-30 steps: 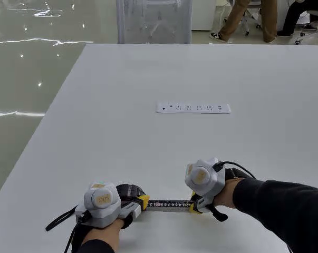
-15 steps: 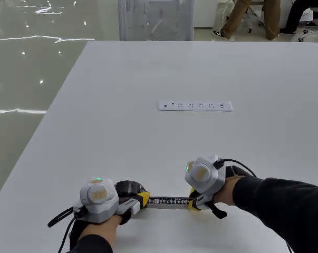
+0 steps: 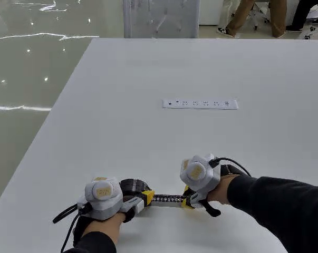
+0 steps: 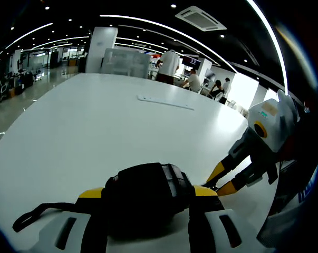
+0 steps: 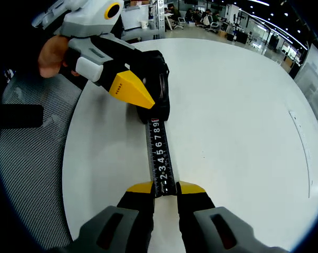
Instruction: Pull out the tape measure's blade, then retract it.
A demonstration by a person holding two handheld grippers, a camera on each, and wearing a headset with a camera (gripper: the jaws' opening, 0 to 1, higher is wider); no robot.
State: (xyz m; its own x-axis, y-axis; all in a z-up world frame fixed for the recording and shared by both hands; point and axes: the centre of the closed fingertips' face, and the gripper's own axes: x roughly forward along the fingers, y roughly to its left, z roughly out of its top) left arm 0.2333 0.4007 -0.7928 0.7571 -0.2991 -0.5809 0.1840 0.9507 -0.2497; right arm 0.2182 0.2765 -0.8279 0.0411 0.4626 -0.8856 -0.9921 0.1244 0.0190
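With right gripper (image 5: 164, 188) jaws clenched on the tip of the pale numbered metal blade (image 5: 157, 150) at lower centre and left gripper (image 4: 148, 192) grasping the black rubbery tape measure case (image 4: 145, 182) at bottom centre, best keep travel straight, blade unkinked above the white table (image 5: 243, 132).

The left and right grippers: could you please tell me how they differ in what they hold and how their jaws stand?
The left gripper clamps the tape measure's black case; the right gripper pinches the end of the blade. The left gripper's jaws stand wide apart around the case, while the right gripper's nearly meet on the thin blade. Both have yellow-tipped jaws and face each other.
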